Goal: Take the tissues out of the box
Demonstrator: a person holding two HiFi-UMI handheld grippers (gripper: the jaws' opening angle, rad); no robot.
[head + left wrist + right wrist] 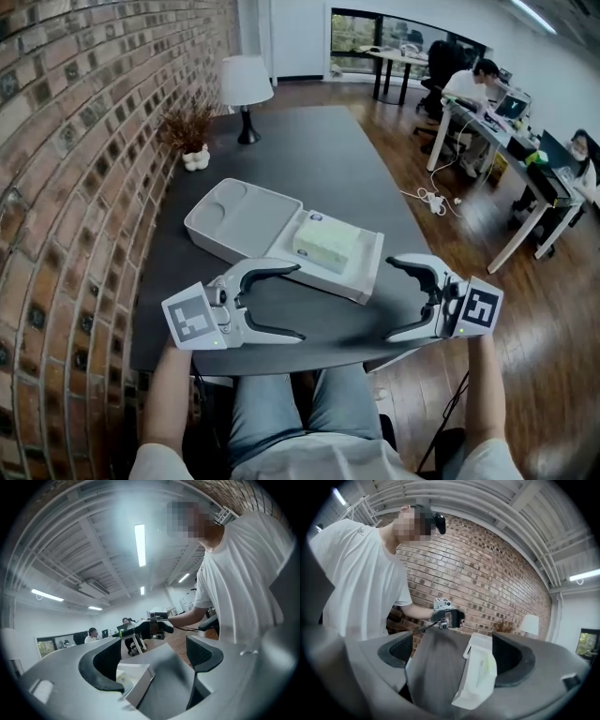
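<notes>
A white box (221,246) lies open on the dark table (309,159), its lid folded out to the left. A pale green pack of tissues (326,242) rests in its right half. My left gripper (300,302) is open just in front of the box, nothing between its jaws. To the box's right front, my right gripper (389,300) is also wide open and empty. The left gripper view has the box (138,680) low between the open jaws and the right gripper (154,627) beyond. In the right gripper view, box (474,679) and tissues (492,665) sit by the right jaw.
A white lamp (246,84) and a small dried plant (190,131) stand at the table's far end. A brick wall (75,141) runs along the left. The table's front edge is just under both grippers. Desks with seated people (469,89) fill the back right.
</notes>
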